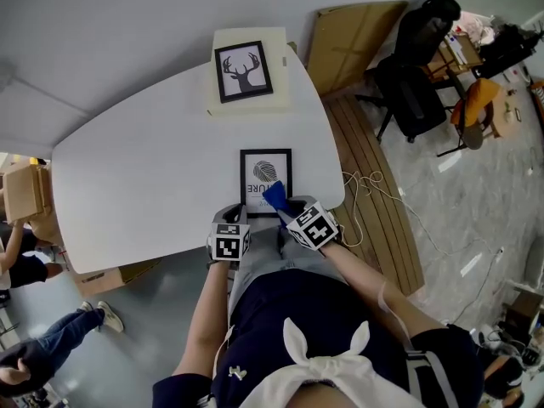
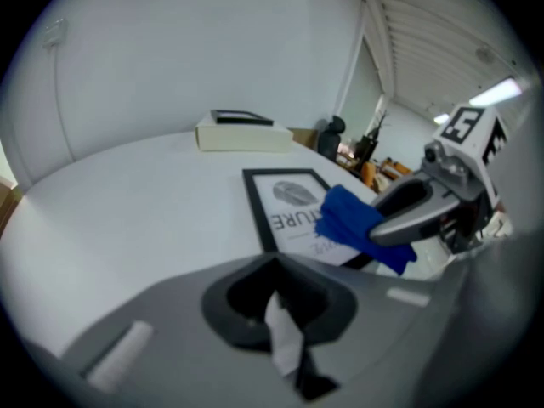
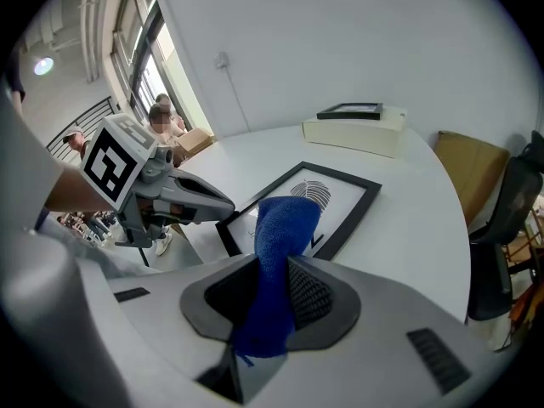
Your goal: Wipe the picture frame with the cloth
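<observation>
A black picture frame with a fingerprint print lies flat near the front edge of the white table. My right gripper is shut on a blue cloth, which hangs over the frame's near edge. In the right gripper view the cloth stands up out of the right gripper in front of the frame. My left gripper sits at the frame's near left corner, jaws together. In the left gripper view a white scrap shows between the left gripper's jaws, and the frame lies ahead to the right.
A second frame with a deer print lies on a cream box at the table's far side. Cardboard, an office chair and a wooden slatted panel stand to the right. People are at the left.
</observation>
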Demonstrator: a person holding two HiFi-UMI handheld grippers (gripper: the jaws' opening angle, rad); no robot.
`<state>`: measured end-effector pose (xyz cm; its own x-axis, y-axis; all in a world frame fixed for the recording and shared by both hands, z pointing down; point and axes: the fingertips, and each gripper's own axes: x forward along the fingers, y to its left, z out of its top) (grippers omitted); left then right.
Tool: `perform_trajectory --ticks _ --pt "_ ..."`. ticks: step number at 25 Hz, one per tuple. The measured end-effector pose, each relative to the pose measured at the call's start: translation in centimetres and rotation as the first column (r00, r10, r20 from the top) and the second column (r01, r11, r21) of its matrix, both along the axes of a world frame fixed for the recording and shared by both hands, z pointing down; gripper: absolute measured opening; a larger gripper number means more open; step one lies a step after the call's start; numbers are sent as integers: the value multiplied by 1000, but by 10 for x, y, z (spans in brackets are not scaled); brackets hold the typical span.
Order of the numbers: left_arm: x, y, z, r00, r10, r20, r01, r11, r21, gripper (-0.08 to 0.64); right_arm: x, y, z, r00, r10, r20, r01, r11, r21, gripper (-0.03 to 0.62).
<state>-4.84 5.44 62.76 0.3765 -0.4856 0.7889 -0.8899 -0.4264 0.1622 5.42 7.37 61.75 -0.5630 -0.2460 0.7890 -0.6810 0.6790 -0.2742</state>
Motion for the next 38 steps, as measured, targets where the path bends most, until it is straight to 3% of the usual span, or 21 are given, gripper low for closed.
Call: perform_trajectory --ticks 11,23,38 --pt "0 0 3 999 -33 9 34 999 -42 3 17 -9 4 999 6 -45 -4 1000 27 87" --pt "0 -2 1 999 -7 42 8 1000 -23 3 17 -12 5 1000 26 14 -27 997 73 87" --pt "-2 -3 1 998 -48 40 49 999 -11 3 14 -12 5 999 -40 -31 42 997 66 89"
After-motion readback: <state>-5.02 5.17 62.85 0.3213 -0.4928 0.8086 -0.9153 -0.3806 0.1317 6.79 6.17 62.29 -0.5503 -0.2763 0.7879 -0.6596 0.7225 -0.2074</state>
